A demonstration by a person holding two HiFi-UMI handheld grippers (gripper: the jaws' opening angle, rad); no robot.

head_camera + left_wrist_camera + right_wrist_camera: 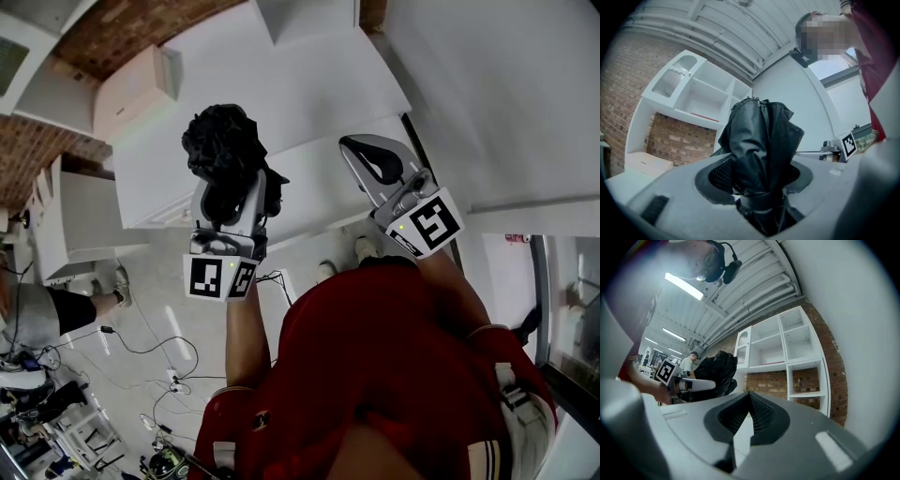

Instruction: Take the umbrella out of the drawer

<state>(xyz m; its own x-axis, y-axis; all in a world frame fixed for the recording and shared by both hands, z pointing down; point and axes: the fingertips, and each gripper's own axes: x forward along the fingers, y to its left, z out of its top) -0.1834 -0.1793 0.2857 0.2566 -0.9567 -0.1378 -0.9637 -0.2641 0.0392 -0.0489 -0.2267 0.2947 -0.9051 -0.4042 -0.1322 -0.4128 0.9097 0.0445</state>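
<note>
While the left gripper (759,187) is clamping the strapped neck of the folded umbrella (761,136), its crumpled black fabric is bunching up toward twelve o'clock, held aloft; at three o'clock, the right gripper (375,161) is keeping its jaws together, empty.

Your shirt (394,356) is red and short-sleeved; your grey left gripper (230,187) and right gripper (366,155) bear black-and-white marker cubes.

Left gripper (761,190) fingers (689,206) clamped on folded black umbrella (761,140), upright. White shelf unit (701,93), brick wall (679,140) behind.
</note>
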